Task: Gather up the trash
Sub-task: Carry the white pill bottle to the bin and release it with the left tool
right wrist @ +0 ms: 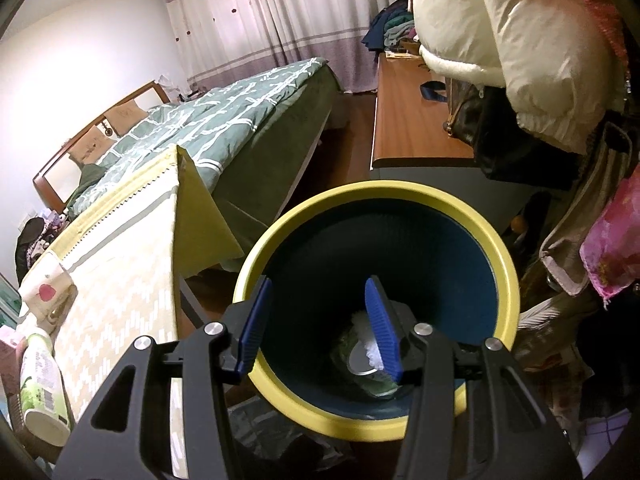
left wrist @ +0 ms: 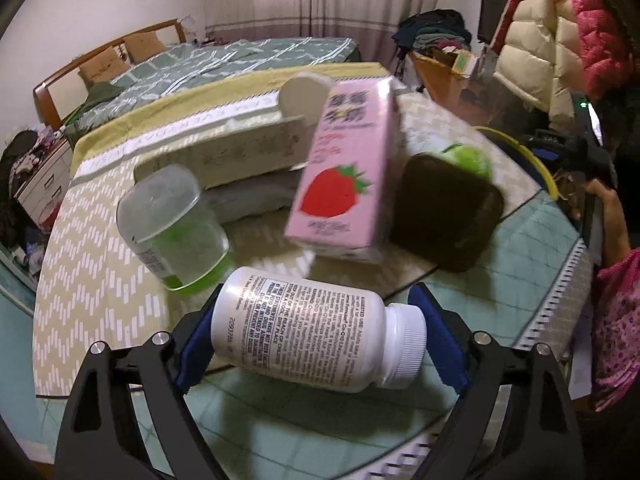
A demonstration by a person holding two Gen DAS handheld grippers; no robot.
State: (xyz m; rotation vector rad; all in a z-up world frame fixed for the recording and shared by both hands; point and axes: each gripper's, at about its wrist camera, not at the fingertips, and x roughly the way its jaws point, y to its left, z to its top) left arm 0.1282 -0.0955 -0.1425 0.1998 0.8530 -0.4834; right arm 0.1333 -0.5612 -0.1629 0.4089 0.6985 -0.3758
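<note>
The step in hand looks like picking up the next piece of trash: the left gripper (left wrist: 318, 336) brackets a white pill bottle (left wrist: 320, 334) lying on its side on the table (left wrist: 520, 248), base toward the 9 o'clock pad and cap toward the 3 o'clock one — whether the pads already press on it I cannot tell. The right gripper (right wrist: 318, 322) hangs over the yellow-rimmed bin (right wrist: 508, 264), its fingers apart and holding nothing, with crumpled white and green trash (right wrist: 368, 354) lying at the bottom. The next move, as I judge it, calls for a firm squeeze along the bottle's length, since a smooth round body could slip or roll, then a carry toward 3 o'clock, where the bin's rim shows past the table edge. At 12 o'clock of the bottle stands a pink strawberry carton (left wrist: 344, 168), at 10 a clear cup (left wrist: 172, 224) with a green base, at 2 a dark block (left wrist: 444, 216). The table wears a yellow zigzag cloth (left wrist: 92, 260); behind it is a bed (left wrist: 224, 60) with a green quilt, curtains beyond, puffy coats hanging at 2 o'clock.
</note>
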